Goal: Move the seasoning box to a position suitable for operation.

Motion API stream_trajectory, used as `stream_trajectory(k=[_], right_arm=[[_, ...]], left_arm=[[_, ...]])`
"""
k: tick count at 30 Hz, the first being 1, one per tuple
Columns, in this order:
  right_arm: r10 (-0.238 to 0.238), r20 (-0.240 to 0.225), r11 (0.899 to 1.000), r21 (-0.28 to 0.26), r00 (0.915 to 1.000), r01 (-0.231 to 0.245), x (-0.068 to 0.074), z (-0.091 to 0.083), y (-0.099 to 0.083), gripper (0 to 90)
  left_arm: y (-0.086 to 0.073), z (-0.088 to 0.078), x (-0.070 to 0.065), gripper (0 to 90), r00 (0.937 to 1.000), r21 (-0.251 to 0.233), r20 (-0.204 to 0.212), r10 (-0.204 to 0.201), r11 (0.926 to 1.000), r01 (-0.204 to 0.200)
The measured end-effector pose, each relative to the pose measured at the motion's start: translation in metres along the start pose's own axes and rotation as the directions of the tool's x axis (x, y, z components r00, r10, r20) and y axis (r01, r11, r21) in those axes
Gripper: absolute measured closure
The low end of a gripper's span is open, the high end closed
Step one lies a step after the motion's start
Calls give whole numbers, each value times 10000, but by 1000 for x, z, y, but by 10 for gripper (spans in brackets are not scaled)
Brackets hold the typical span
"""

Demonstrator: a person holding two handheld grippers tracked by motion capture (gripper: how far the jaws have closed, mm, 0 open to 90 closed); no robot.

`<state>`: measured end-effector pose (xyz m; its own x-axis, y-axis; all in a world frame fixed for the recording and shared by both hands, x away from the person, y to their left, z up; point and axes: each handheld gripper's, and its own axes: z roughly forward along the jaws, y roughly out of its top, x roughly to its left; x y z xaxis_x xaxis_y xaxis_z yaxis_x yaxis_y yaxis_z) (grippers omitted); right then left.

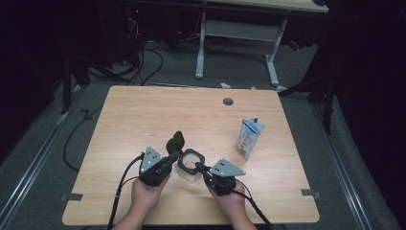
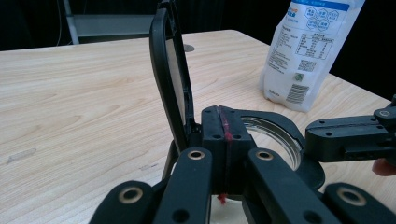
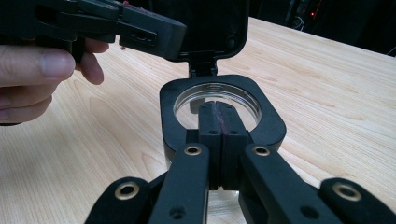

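A clear jar with a black square collar (image 1: 191,162) stands at the table's near middle, its hinged black lid (image 1: 175,141) flipped up and open. My left gripper (image 1: 175,155) is shut, its tips at the collar's left side by the hinge. In the left gripper view the joined jaws (image 2: 226,122) reach the collar (image 2: 275,125) just right of the raised lid (image 2: 164,70). My right gripper (image 1: 199,167) is shut too. In the right gripper view its tips (image 3: 219,113) lie over the near edge of the collar (image 3: 175,95) and the round opening. Nothing shows between either pair of jaws.
A white and blue bag (image 1: 250,138) stands upright to the right of the jar, also the bag (image 2: 308,51) in the left gripper view. A round cable hole (image 1: 228,101) sits near the table's far edge. Desk legs and cables lie on the floor beyond.
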<state>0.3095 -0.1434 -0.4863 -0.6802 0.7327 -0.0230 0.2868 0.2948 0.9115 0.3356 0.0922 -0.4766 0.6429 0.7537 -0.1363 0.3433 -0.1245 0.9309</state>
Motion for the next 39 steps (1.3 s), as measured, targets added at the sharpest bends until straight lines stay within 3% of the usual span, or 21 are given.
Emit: stream_trajectory(k=[5, 7, 13, 20, 24, 30, 33, 39], right_arm=[[-1, -60, 10000, 37, 10000, 2, -1, 0, 0, 893], [82, -238, 10000, -33, 9997, -83, -2, -3, 2, 858], [185, 29, 9994, -292, 9998, -184, -10, -14, 6, 832], [372, 404, 9992, -124, 9985, -368, -19, -17, 0, 823], [466, 642, 9989, -120, 9968, -460, -26, -21, -2, 814], [692, 1025, 9975, -177, 9923, -678, -38, -29, -5, 789], [820, 1223, 9966, -183, 9891, -804, -45, -31, -8, 770], [1149, 1604, 9933, -31, 9803, -1159, -56, -34, -17, 718]], left_arm=[[1, -8, 1, 880, 9998, -19, 97, 199, 9998, -199], [0, -13, 1, 858, 9989, -8, 74, 459, 9989, -459], [-7, -27, 15, 818, 9940, 453, -362, 1028, 9938, -1011], [-23, -39, 44, 780, 9937, 920, -855, 730, 9936, -650], [-30, -39, 57, 714, 9915, 1234, -1159, 598, 9913, -454], [-37, -36, 70, 601, 9819, 1570, -1742, 737, 9865, -461], [-41, -35, 75, 563, 9819, 1680, -1728, 771, 9846, -477], [-44, -37, 74, 507, 9917, 1621, -1082, 689, 9855, -508]])
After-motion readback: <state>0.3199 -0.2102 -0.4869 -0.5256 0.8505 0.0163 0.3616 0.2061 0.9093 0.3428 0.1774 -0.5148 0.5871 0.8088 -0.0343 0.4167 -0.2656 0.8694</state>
